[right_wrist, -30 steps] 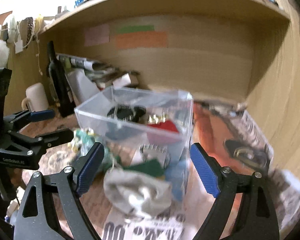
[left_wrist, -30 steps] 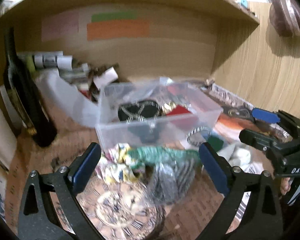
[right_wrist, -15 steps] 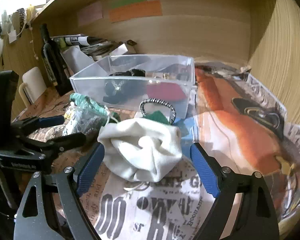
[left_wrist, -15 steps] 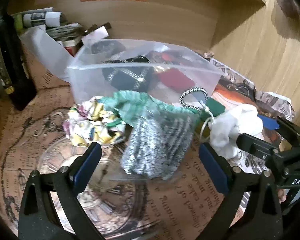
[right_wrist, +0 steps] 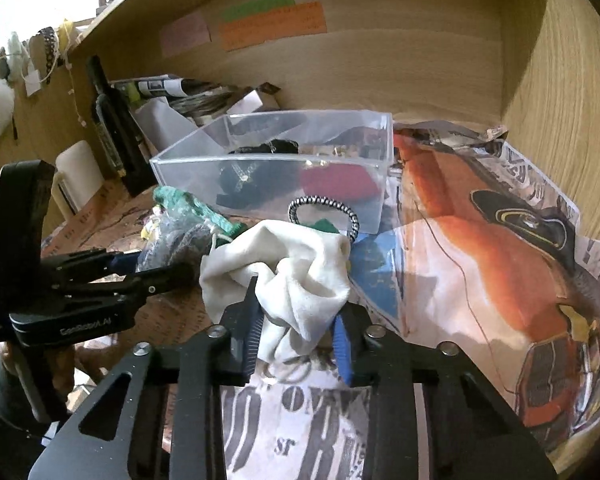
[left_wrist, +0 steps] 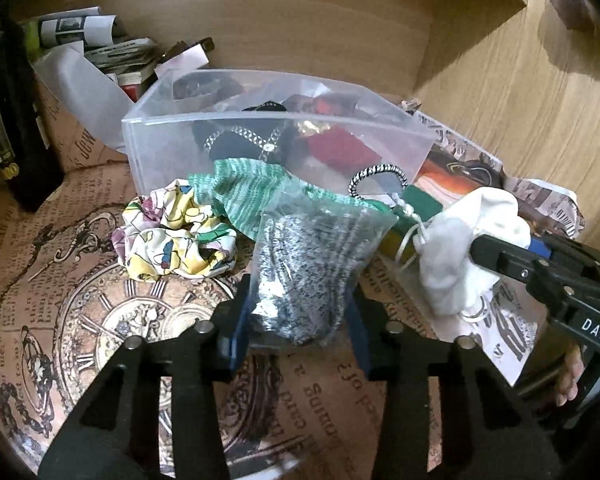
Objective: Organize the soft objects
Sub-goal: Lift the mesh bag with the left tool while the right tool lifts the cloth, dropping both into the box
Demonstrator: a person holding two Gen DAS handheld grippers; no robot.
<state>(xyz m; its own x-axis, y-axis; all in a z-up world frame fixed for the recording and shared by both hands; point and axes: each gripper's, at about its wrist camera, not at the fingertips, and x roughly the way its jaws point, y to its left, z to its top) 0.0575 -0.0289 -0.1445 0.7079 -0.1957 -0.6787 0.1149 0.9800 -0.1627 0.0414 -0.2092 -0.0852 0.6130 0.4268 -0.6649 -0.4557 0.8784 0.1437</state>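
My left gripper [left_wrist: 298, 316] is shut on a clear bag holding a grey-black knit item [left_wrist: 308, 272], low over the table. My right gripper [right_wrist: 298, 332] is shut on a white cloth [right_wrist: 296, 264]; the cloth also shows in the left wrist view [left_wrist: 460, 248]. A green knit piece [left_wrist: 244, 188], a floral scrunchie [left_wrist: 172, 236] and a black-white hair band [left_wrist: 376, 172] lie in front of the clear plastic box [left_wrist: 160, 152]. The box holds black and red soft items. The box also shows in the right wrist view [right_wrist: 188, 176].
A dark bottle [right_wrist: 112, 136] stands at the left by rolled papers [left_wrist: 80, 32]. Wooden walls close the back and right. Printed newspaper [right_wrist: 480, 240] covers the table. A white mug [right_wrist: 76, 176] sits left of the bottle.
Both grippers moved down and forward and closed: the left onto the bagged knit item, the right onto the white cloth. Both were open half a second ago.
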